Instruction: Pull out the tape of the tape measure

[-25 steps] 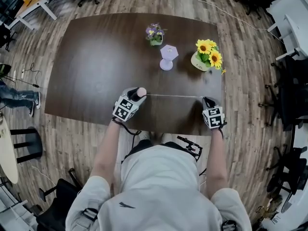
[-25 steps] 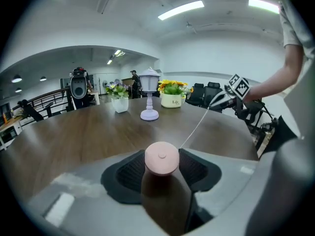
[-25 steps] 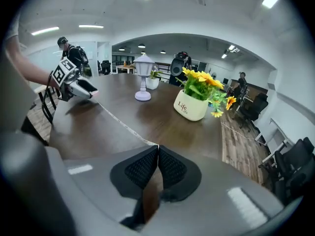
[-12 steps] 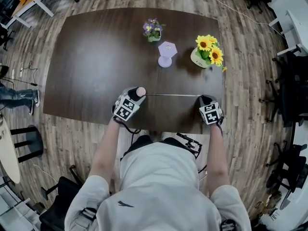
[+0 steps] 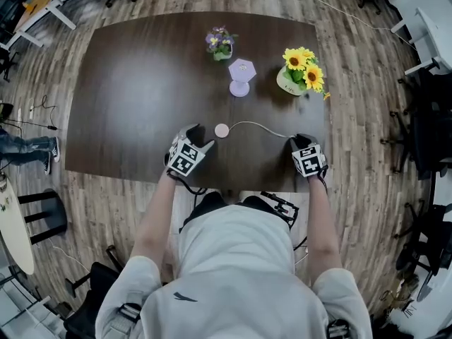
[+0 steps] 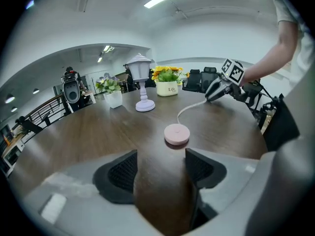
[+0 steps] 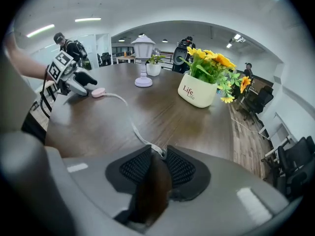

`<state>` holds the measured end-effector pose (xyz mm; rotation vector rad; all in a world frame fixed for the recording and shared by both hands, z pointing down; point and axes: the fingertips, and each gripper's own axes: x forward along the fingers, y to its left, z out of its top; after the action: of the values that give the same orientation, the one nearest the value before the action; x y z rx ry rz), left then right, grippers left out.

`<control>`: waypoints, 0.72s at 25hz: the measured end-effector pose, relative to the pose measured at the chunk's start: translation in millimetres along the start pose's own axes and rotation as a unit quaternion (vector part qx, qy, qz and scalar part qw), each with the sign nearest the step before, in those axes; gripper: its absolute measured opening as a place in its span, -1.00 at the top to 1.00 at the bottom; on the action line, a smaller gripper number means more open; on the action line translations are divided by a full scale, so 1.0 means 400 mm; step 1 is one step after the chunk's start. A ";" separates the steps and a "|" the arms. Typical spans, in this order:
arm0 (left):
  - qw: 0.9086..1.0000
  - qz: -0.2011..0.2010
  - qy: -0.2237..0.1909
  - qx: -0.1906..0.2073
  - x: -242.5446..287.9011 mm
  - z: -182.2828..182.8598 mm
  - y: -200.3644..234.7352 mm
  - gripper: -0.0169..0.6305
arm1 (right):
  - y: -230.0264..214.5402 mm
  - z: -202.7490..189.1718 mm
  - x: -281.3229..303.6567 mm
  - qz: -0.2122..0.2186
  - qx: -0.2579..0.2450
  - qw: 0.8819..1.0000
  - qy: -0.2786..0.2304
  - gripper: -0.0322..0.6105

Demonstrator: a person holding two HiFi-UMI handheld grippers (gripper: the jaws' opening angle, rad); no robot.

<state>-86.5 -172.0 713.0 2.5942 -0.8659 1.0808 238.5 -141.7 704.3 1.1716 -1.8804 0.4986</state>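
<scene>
Now that the jaws of your left gripper (image 5: 200, 137) have spread, the tape measure (image 5: 222, 130) lies on the tabletop (image 5: 141, 69) at centre frame, its tape (image 5: 248, 123) gone slack; the right gripper (image 5: 295, 140) jaws, just opening, bracket its tip, so the pull looks finished.

- Your top (image 5: 233, 260): light grey, short sleeves, with a small dark logo (image 5: 185, 297) on the upper back.
- Your straps (image 5: 131, 309): dark, one at each shoulder.
- Your left hand-held gripper (image 5: 199, 135) and right hand-held gripper (image 5: 299, 140): grey moulded bodies with black ribbed pads (image 6: 124, 171). Each carries a white cube (image 5: 183, 157) printed with black square markers.
- Cord (image 5: 189, 186): black, looped, hanging below your left wrist.
</scene>
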 end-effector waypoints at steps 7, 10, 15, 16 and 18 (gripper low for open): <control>0.999 0.013 -0.044 0.026 -0.044 0.073 -0.015 -0.05 | -0.003 0.024 -0.069 -0.018 0.033 0.998 -0.050 0.47; 0.995 0.025 -0.090 0.034 -0.109 0.146 -0.013 -0.05 | -0.006 0.062 -0.135 -0.038 0.041 0.994 -0.096 0.47; 0.978 0.064 -0.198 0.015 -0.276 0.286 -0.012 -0.05 | 0.024 0.197 -0.311 -0.054 0.073 0.965 -0.247 0.75; 0.973 0.069 -0.222 -0.001 -0.309 0.311 -0.013 -0.05 | 0.038 0.223 -0.345 -0.057 0.073 0.958 -0.271 0.81; 0.960 0.072 -0.268 -0.039 -0.370 0.352 -0.022 -0.05 | 0.074 0.268 -0.412 -0.060 0.070 0.945 -0.314 0.89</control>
<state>-82.2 -154.6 509.5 2.8296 -1.1930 0.3456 198.7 -113.8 511.6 1.6712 -2.3078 0.1961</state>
